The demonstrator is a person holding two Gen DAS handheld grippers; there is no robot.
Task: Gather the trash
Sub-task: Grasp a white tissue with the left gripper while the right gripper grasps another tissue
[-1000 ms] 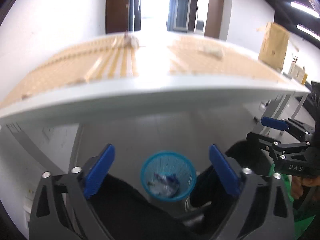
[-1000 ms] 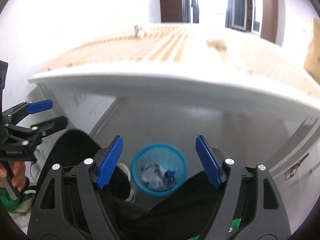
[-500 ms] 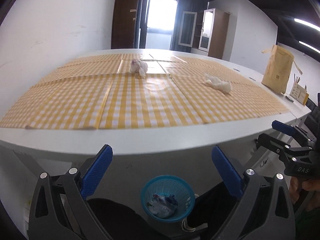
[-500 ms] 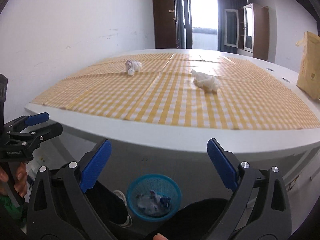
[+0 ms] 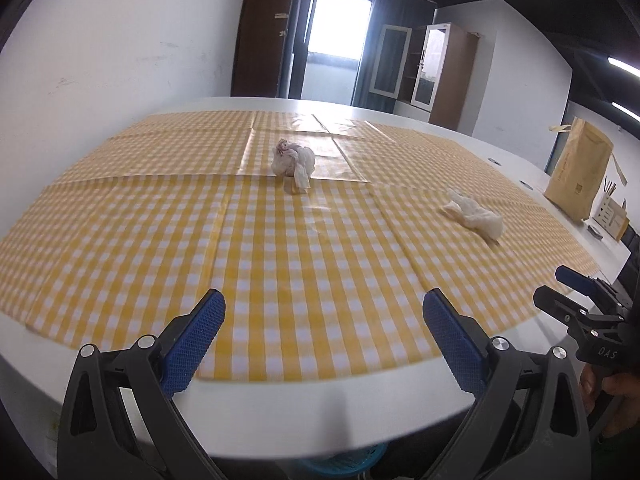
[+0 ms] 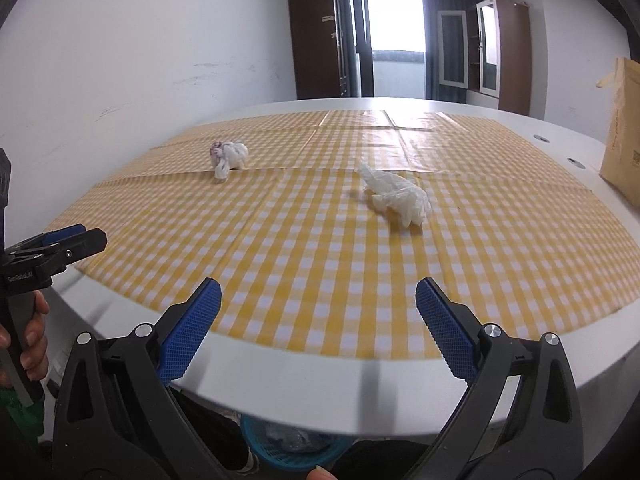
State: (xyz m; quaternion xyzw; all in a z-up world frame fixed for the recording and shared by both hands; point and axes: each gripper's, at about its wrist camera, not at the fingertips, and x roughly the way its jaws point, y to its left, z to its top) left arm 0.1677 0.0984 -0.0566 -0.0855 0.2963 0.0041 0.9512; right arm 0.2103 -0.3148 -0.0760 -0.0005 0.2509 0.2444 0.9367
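Holds the left claw (image 5: 322, 300) spread wide and empty, low over the near rim of the counter (image 5: 320, 400), pointing across the yellow checked cloth (image 5: 280, 264). Holds the right claw (image 6: 318, 286) the same way, wide and empty, off to the right of the left one. Reads as a staging pose. Opens both in advance so that either can drop over a piece without pausing. Parks them at the edge, probably because the blue basket (image 6: 288, 446) sits on the floor below the fingertips, under the counter lip, handy for drops.

Shows two pieces of trash on the cloth, well apart from each other. Puts the crumpled wad with a purple print (image 5: 292, 160) far ahead of the left claw, slightly left of its centre line, and ahead-left of the right claw. Puts the white crumpled piece (image 6: 396, 194) ahead and well to the right of the left claw, yet nearly straight ahead of the right claw, a touch right of centre. Suggests a split: left for the wad, right for the white piece. Touches neither yet. Leaves the brown paper bag (image 5: 578, 172) standing at the far right, likely not trash.
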